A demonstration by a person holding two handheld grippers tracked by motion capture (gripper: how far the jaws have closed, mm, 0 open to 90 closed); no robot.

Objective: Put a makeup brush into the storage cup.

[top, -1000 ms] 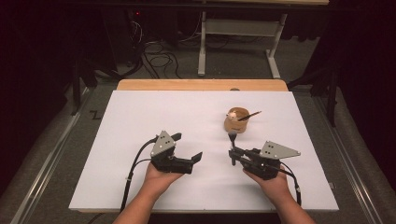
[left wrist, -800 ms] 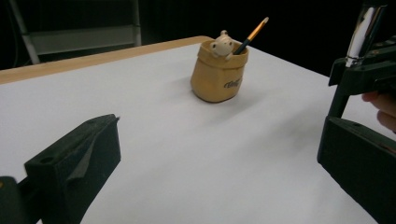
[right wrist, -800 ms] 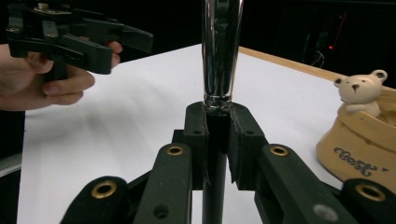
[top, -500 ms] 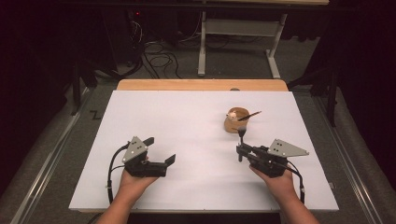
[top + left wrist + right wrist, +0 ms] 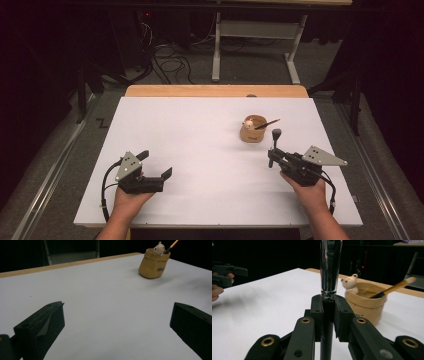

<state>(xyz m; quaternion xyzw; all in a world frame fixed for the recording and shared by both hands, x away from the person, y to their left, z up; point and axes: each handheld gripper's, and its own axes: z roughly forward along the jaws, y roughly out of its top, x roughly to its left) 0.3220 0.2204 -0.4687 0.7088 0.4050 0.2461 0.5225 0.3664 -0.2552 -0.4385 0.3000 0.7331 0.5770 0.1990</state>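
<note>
Right gripper clamped on a brush, left gripper spread wide with nothing in it.

The brush stands upright in the right jaws, dark handle pinched between the pads and a shiny metal collar above them, just in front of a tan pot on the white table. The pot has a little white bear on its rim and a second brush leaning out. There's dark writing on the pot's side, too small to read. Nothing sits between gripper and pot. The left gripper is well off to the other side, over bare table.
</note>
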